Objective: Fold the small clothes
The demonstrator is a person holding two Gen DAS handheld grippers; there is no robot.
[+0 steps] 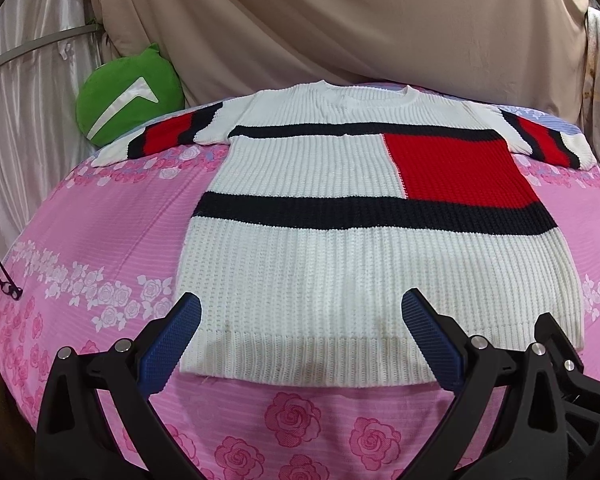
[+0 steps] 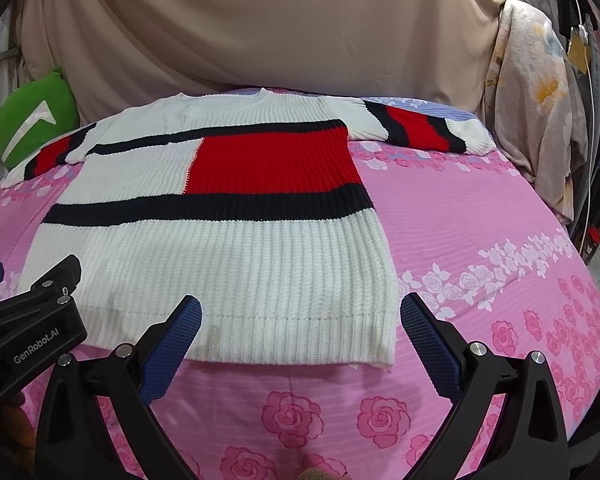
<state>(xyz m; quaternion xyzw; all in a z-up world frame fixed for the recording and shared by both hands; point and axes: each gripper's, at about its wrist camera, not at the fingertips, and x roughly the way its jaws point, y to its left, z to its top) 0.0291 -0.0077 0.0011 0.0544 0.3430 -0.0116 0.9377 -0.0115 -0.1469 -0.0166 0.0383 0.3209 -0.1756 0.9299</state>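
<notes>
A small knitted sweater (image 1: 340,264), white with black bands and a red block, lies flat and spread out on a pink rose-patterned bed (image 1: 100,240), neck away from me and both sleeves out to the sides. My left gripper (image 1: 300,312) is open and empty, its blue fingertips hovering over the hem's left half. My right gripper (image 2: 300,312) is open and empty over the hem's right corner of the sweater (image 2: 228,248). The left gripper's body (image 2: 32,320) shows at the right wrist view's left edge.
A green cushion (image 1: 128,100) sits at the back left of the bed. Beige drapes (image 1: 340,20) hang behind. Floral fabric (image 2: 540,100) and hanging clothes stand at the right side. Black cable ties (image 1: 0,268) hang at the left edge.
</notes>
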